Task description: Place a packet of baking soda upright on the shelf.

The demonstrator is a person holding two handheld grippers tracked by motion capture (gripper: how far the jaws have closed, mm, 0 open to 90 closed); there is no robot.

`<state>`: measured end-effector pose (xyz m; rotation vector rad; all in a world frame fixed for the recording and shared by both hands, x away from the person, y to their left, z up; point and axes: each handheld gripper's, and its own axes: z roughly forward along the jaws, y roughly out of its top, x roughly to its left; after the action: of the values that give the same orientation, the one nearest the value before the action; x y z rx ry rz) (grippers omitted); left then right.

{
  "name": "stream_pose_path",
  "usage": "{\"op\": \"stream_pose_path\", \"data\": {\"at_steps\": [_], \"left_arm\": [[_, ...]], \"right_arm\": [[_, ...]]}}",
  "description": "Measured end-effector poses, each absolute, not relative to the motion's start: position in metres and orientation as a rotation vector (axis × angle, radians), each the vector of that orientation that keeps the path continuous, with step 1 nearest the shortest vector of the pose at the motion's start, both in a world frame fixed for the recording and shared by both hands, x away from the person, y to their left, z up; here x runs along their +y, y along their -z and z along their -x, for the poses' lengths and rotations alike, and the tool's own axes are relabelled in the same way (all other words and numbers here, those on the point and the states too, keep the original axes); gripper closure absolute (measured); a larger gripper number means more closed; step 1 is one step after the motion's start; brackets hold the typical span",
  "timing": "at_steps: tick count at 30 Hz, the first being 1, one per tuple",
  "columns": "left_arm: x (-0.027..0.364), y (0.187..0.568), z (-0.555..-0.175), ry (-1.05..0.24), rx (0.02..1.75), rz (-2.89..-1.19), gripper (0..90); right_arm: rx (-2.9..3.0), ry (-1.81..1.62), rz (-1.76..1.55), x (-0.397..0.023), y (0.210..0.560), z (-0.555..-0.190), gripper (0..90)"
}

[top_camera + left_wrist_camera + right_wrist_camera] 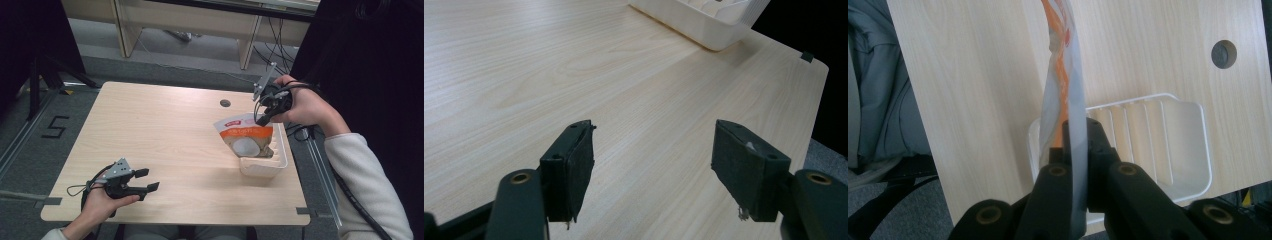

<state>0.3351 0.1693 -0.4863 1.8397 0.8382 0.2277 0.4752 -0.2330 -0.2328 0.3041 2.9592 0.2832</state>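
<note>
- Right gripper [261,119] is clamped on the top edge of the pouch [245,136], which hangs half inside the white basket [280,165]
- Left gripper [147,180] rests wide and empty near the table's front edge
- Pouch looks light, floppy and slick; its flat sealed rim is likely the safest hold
</note>
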Motion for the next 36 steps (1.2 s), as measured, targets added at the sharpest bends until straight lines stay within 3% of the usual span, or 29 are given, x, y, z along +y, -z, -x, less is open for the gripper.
{"op": "stream_pose_path", "data": {"at_steps": [36], "left_arm": [[0.168, 0.487, -0.335, -0.227, 0.838, -1.832, 32.4]], "right_arm": [[2.989, -0.189, -0.286, -0.263, 0.241, -0.474, 90.0]]}}
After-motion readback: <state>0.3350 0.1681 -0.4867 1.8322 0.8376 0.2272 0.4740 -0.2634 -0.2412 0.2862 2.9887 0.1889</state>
